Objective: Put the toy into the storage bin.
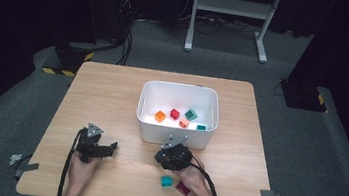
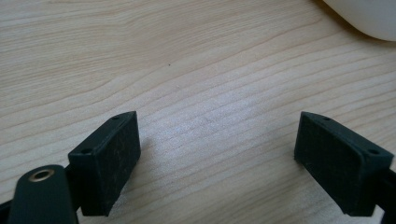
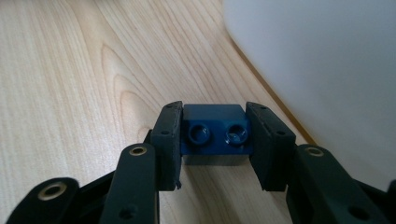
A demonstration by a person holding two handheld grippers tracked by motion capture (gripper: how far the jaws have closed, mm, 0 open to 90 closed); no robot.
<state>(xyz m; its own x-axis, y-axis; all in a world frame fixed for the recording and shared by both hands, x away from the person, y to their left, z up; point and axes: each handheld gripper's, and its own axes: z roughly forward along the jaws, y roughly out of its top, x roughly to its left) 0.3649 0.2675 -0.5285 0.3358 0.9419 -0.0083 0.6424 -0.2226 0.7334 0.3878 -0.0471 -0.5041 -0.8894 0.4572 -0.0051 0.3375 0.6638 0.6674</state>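
A dark blue studded brick [image 3: 215, 135] sits clamped between the jaws of my right gripper [image 3: 215, 140], just above the wooden table and close to the white bin's wall [image 3: 327, 70]. From above, the right gripper [image 1: 173, 156] hovers just in front of the white bin [image 1: 176, 134]. My left gripper [image 1: 98, 149] rests low over bare wood at the front left; its jaws stand wide apart in the left gripper view [image 2: 217, 158] with nothing between them. A teal brick [image 1: 167, 181] and a magenta brick [image 1: 182, 188] lie on the table by the right hand.
Inside the bin lie an orange brick [image 1: 160, 116], a red brick [image 1: 174, 113], a green one [image 1: 190, 114], a salmon one [image 1: 184, 123] and a teal one [image 1: 201, 127]. The table [image 1: 113, 90] is bare wood to the left and behind. A corner of the bin [image 2: 369, 18] appears at the upper right.
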